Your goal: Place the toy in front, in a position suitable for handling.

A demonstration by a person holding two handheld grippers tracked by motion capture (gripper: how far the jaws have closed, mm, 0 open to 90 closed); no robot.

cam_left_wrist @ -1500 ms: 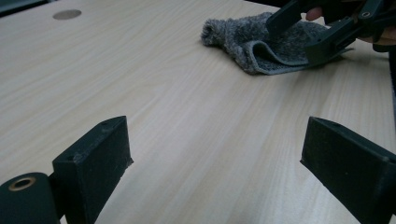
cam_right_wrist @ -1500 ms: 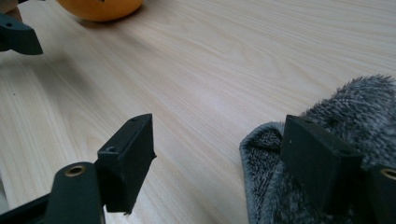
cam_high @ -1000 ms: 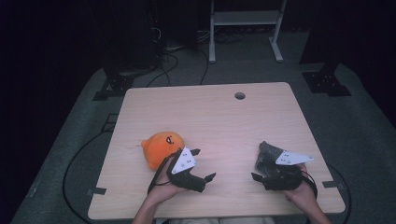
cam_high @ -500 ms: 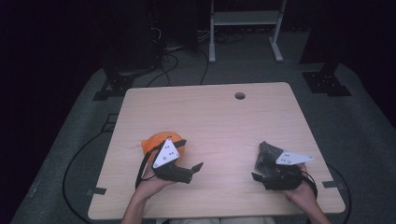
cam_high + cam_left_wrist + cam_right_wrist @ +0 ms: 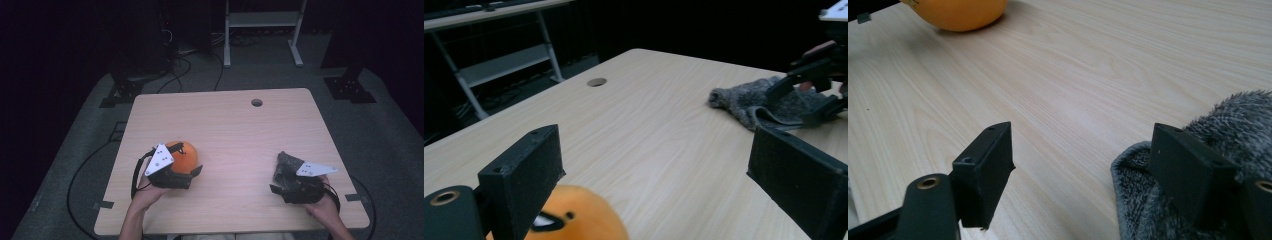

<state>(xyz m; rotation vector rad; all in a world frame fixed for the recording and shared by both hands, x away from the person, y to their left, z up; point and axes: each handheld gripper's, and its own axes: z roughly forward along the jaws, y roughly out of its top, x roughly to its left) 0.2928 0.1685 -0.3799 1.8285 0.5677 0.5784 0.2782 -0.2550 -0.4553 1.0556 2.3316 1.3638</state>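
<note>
Reaching for toy (image 5: 184, 156) | left gripper (image 5: 659, 185) jaws wide apart, empty, toy low at its 7 o'clock beside one jaw | right gripper (image 5: 1083, 175) spread wide, empty, over grey cloth (image 5: 1198, 165) | lower and centre jaws astride toy before squeezing.

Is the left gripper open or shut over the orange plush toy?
Open. The left gripper has its jaws spread wide, with the orange plush toy low beside one jaw, not clamped.
</note>
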